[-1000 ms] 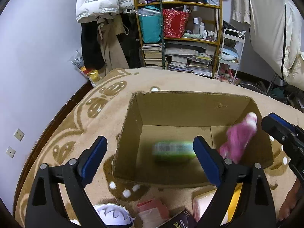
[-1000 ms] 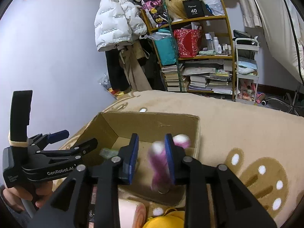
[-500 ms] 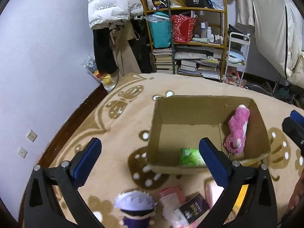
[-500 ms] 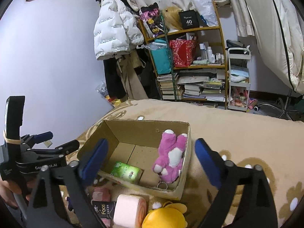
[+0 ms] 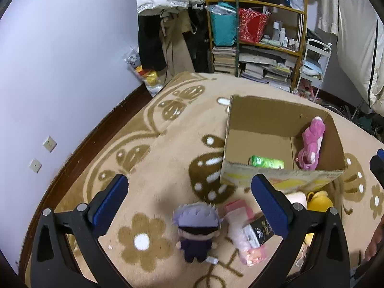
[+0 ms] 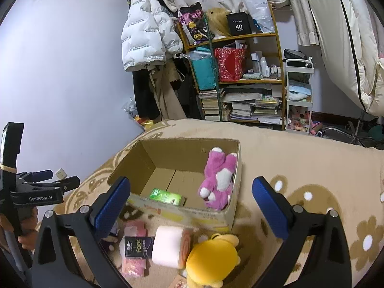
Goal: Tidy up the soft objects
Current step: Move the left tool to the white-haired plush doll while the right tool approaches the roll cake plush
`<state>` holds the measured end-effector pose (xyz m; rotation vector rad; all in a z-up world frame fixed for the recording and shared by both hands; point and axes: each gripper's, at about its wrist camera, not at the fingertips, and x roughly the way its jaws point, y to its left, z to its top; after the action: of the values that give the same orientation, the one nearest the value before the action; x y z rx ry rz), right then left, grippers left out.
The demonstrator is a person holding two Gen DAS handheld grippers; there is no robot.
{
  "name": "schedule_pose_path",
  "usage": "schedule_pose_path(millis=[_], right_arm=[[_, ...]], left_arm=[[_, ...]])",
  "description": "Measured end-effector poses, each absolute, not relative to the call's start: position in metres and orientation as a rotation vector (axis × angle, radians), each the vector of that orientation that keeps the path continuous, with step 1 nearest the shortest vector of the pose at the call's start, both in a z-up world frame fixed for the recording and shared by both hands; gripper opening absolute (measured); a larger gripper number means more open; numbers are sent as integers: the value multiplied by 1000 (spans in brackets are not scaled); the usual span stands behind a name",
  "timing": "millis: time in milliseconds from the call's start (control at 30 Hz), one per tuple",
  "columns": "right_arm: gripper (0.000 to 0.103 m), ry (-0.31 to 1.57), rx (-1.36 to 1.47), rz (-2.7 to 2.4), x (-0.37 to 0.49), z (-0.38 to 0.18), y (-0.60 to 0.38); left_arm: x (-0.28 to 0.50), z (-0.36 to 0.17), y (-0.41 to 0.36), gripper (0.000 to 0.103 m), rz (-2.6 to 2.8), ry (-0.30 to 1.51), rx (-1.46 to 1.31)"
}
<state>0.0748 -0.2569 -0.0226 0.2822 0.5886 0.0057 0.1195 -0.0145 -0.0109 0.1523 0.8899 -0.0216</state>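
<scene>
An open cardboard box (image 5: 249, 120) (image 6: 148, 158) stands on a beige flowered blanket (image 5: 148, 172). Inside lie a pink plush (image 5: 312, 144) (image 6: 219, 177) against the right wall and a green tissue pack (image 5: 267, 162) (image 6: 165, 196) near the front wall. In front of the box lie a lilac-haired doll (image 5: 196, 230), pink packs (image 5: 240, 216), a black pack (image 6: 139, 244), a pink-white roll (image 6: 170, 246) and a yellow plush (image 6: 213, 259). My left gripper (image 5: 189, 192) hangs open above the doll. My right gripper (image 6: 192, 189) is open over the box's front edge, holding nothing.
A shelf (image 6: 240, 76) crammed with books, bags and bottles stands behind the blanket, with a white jacket (image 6: 146, 40) and dark clothes hanging beside it. A white cart (image 6: 298, 96) is at the right. The wall (image 5: 60, 72) and dark floor edge run along the left.
The right gripper opened and the pink plush now rests in the box. The green pack settled on the box floor. Both grippers drew back and up; the left one swung left over the doll.
</scene>
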Motion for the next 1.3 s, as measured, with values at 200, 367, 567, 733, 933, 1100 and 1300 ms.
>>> schedule_pose_path(millis=[200, 367, 567, 733, 933, 1100, 1300], right_arm=[[103, 617, 274, 21, 63, -28, -246], [103, 651, 242, 33, 58, -37, -235], [103, 684, 216, 52, 60, -48, -223], [103, 716, 192, 60, 66, -62, -214], [103, 750, 184, 66, 76, -76, -205], [103, 771, 182, 67, 84, -87, -201], [103, 801, 186, 70, 96, -99, -200]], left_arm=[[111, -16, -7, 101, -22, 935, 138], [105, -27, -6, 102, -24, 977, 155], [108, -42, -2, 101, -21, 1040, 142], [115, -53, 2, 101, -16, 1079, 124], [126, -69, 7, 101, -3, 1149, 82], [134, -86, 6, 101, 18, 1193, 87], [145, -110, 2, 101, 35, 1257, 85]])
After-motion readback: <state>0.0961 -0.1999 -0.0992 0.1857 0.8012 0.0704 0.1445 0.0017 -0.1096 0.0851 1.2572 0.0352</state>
